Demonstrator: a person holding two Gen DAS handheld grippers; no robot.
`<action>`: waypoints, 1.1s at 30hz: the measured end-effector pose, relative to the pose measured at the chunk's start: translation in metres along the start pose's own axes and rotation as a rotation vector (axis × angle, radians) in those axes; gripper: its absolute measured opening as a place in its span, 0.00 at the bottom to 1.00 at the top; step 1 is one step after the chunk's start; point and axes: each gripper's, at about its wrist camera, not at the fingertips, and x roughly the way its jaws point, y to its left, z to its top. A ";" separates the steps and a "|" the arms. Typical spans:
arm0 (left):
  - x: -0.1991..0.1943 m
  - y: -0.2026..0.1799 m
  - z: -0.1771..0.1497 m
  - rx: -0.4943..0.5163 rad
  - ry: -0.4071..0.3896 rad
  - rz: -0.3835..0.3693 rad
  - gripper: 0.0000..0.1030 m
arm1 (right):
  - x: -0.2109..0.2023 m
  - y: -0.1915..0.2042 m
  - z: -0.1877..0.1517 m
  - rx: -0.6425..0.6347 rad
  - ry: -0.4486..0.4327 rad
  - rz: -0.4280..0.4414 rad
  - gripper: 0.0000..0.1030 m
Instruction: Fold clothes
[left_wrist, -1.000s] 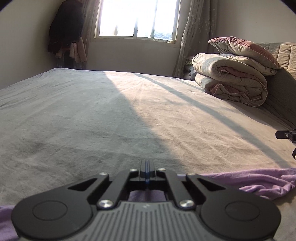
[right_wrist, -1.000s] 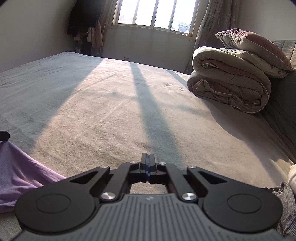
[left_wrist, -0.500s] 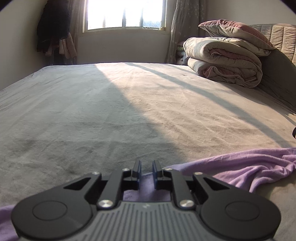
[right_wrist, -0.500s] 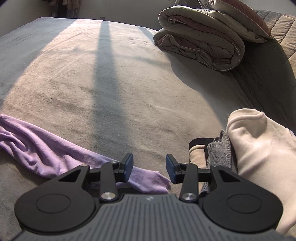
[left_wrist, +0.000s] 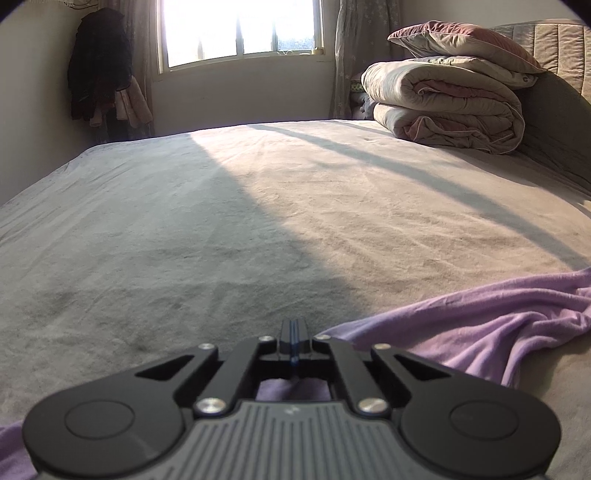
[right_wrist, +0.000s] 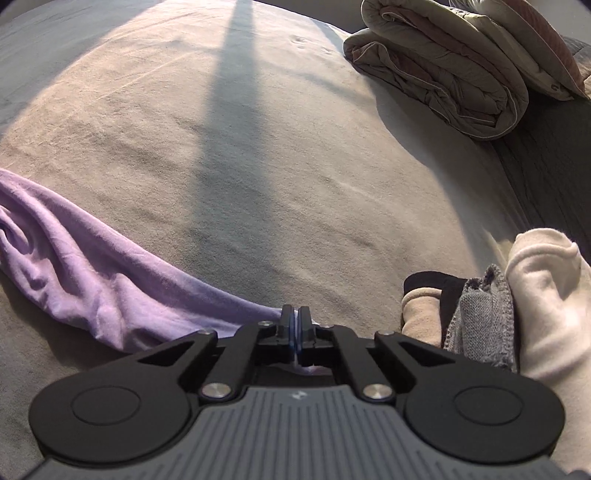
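Showing clothes pile (right_wrist: 517, 306) right view only, window (left_wrist: 240, 33) left

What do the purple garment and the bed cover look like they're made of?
Purple garment: looks like soft matte jersey knit, cotton perhaps; it drapes in limp, rounded folds without sheen. Bed cover: seems a short-pile fleece or brushed fabric; the fuzzy matte surface shows faint nap streaks in the sunlight.

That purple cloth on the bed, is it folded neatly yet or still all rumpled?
Still rumpled. The purple cloth lies in a loose, wrinkled strip across the bed, with no flat folded layers showing. Both grippers are shut on its edges.
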 end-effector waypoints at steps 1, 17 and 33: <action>-0.001 0.002 0.001 -0.016 -0.008 0.003 0.00 | -0.003 0.000 0.003 -0.011 -0.017 -0.019 0.00; -0.011 0.021 0.008 -0.093 -0.056 0.033 0.00 | 0.047 0.020 0.082 -0.101 -0.112 -0.136 0.00; -0.044 -0.029 0.006 0.118 -0.128 -0.535 0.04 | 0.032 -0.045 0.034 0.476 -0.058 0.065 0.44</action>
